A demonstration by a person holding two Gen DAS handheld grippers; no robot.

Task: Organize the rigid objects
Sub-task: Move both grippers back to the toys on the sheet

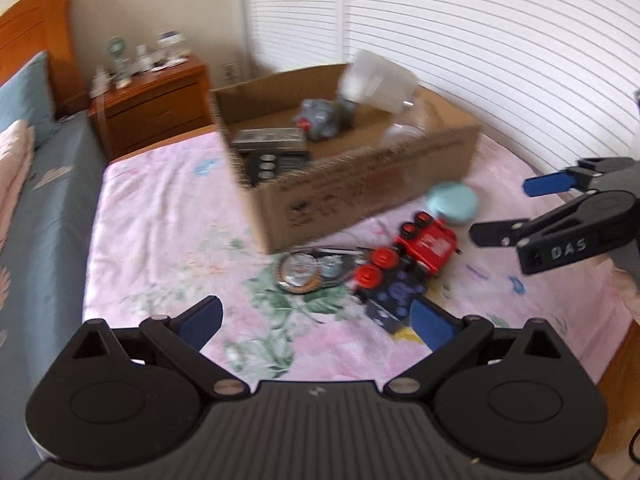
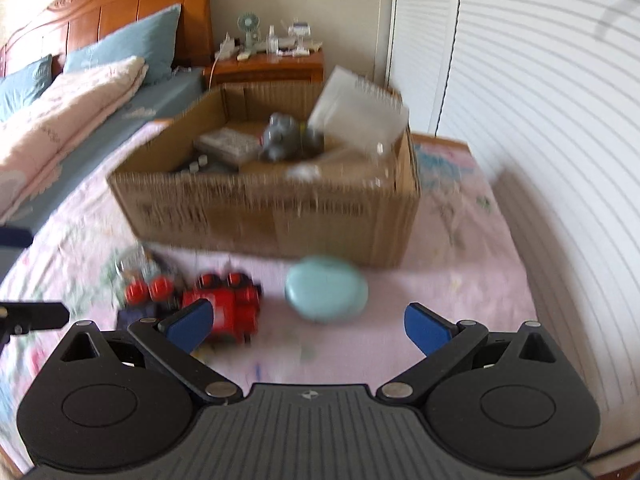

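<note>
Pink floral bedding [image 2: 460, 280] lies under the left gripper [image 1: 316, 320] and right gripper [image 2: 308, 322], both spread wide and empty, then the red toy truck [image 2: 224, 308] beside a teal case [image 2: 326, 289], then the part-filled cardboard box [image 2: 260, 212].

Box [image 2: 280, 212]: matt corrugated cardboard. Sheet [image 1: 168, 216]: soft printed cloth. Red toy [image 2: 228, 308]: glossy plastic. Teal case [image 2: 326, 294]: smooth, satin plastic. Grippers [image 1: 316, 316] [image 2: 306, 322]: matt black plastic, metal screws. Nightstand [image 1: 156, 96]: varnished wood.
</note>
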